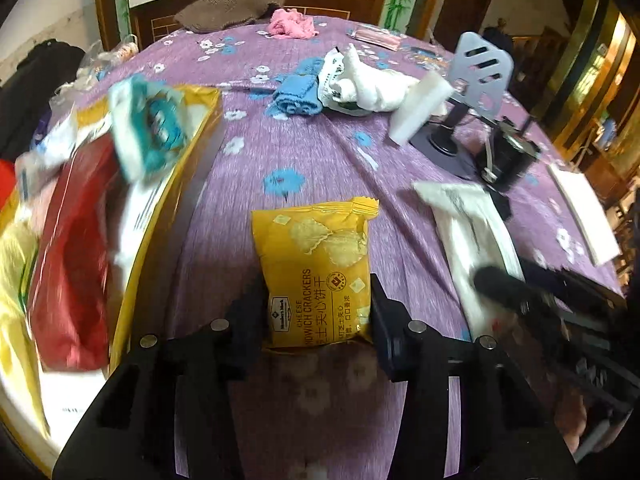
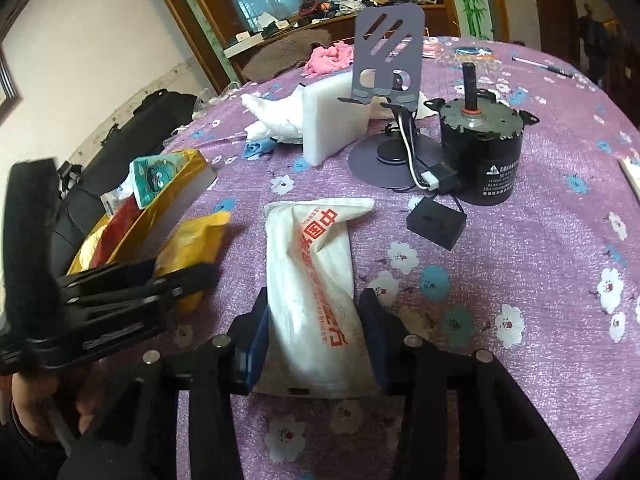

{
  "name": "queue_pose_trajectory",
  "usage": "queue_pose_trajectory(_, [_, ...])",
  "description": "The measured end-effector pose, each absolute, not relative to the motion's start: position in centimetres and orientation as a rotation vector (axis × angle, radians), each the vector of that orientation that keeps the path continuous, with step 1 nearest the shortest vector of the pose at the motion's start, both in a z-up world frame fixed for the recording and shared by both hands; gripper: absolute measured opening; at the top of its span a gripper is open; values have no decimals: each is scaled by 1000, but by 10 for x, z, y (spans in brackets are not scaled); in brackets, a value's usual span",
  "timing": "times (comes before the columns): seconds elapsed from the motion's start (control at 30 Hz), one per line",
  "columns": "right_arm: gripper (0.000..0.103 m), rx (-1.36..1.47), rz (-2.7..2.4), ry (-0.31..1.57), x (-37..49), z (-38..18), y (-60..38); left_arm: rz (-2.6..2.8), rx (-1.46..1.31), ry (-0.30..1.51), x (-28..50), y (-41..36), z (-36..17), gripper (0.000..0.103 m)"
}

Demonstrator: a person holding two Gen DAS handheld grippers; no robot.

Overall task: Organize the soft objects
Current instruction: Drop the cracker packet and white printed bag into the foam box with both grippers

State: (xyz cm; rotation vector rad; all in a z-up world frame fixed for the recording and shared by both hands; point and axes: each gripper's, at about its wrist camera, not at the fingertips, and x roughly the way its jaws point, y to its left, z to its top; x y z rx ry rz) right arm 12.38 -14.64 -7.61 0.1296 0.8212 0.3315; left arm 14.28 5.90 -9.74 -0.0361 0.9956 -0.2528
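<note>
At the left stood the yellow box (image 1: 192, 128), already stuffed with packets. Just beside it on the purple floral tablecloth (image 1: 320, 152) lay the cheese cracker packet (image 1: 316, 276), the left gripper (image 1: 316, 312) clamped across its lower end; it looked light, crinkly and slippery, its crackers breakable, so a gentle pinch suited. Further right, the right gripper (image 2: 316, 336) squeezed the white tissue pack (image 2: 312, 280) near its end; soft, squashy, forgiving.

The table is covered by a matt woven cloth (image 1: 320, 152). The cracker pack (image 1: 316, 276) is made of glossy yellow plastic film, and the tissue pack (image 2: 316, 280) of thin white film. The motor (image 2: 482, 148) is shown in dull dark metal. The foam block (image 2: 336, 116) looks matt.
</note>
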Motion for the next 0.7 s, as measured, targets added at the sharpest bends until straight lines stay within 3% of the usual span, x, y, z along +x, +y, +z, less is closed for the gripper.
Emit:
queue_pose_trajectory(0.23, [37, 192, 468, 727, 86, -27, -114, -388, -268, 944, 87, 116, -38, 44])
queue_pose_trajectory(0.37, [37, 217, 629, 707, 78, -4, -62, -250, -226, 837, 60, 172, 10, 45])
queue_pose_trajectory(0.7, [40, 152, 704, 826, 107, -31, 48, -22, -213, 900, 76, 240, -26, 45])
